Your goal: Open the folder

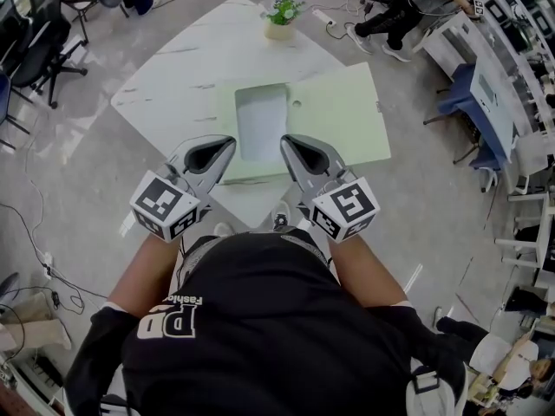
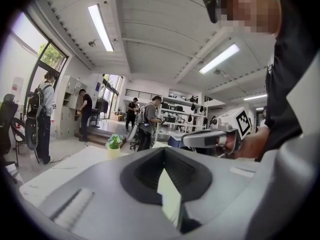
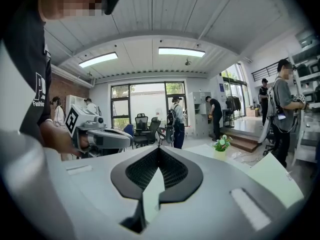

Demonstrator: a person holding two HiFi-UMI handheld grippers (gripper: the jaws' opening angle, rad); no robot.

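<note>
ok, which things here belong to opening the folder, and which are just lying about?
Job: folder, left gripper, right gripper, and the table the folder lies on.
Lying about: potted plant at the table's far corner, office chairs.

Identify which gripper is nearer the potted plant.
The right gripper, almost in line with the potted plant in the head view; the left gripper sits further off to the side.

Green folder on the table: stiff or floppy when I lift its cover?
The folder looks thin and lies flat on the table, so it is probably light with a bendy cover. Its window likely makes that flap floppier. On the glossy surface it may slide if pushed.
</note>
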